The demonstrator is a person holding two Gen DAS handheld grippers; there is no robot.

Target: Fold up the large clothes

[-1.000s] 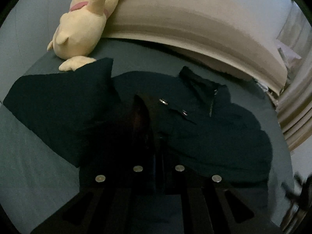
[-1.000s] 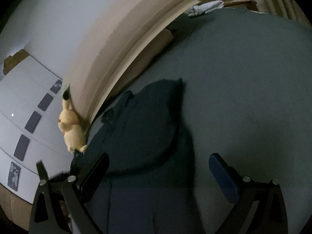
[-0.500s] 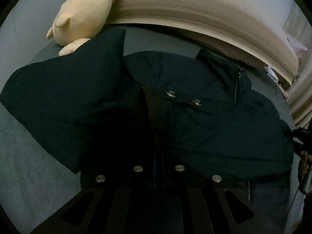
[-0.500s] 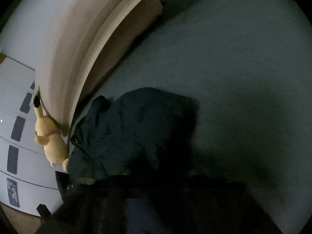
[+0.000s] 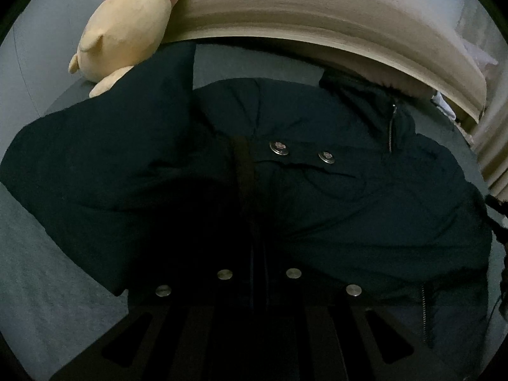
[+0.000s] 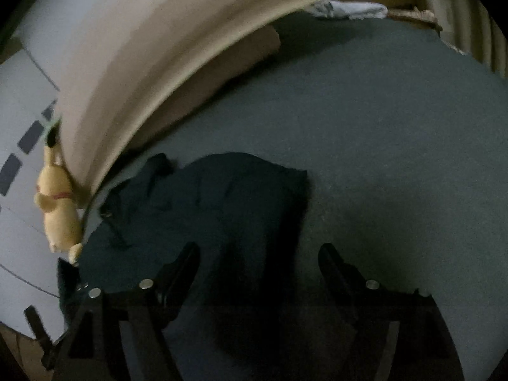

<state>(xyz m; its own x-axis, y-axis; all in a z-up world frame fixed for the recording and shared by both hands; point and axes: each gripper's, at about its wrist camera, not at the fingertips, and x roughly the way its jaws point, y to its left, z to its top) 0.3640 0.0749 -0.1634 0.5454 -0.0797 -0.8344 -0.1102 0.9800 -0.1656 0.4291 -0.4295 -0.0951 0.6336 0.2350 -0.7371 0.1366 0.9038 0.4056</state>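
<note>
The left claw (image 5: pixel 254 222) is clamped on a fold of the dark jacket (image 5: pixel 365 197), which spreads ahead of it across the bed (image 6: pixel 397 158) (a yellow plush toy (image 5: pixel 130 28) sits beyond, left). The right claw (image 6: pixel 258 265) is opening, fingers apart, jacket fabric below, nothing gripped.

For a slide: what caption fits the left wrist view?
Shut left gripper pinching a dark navy snap-button jacket on a grey bed.
</note>
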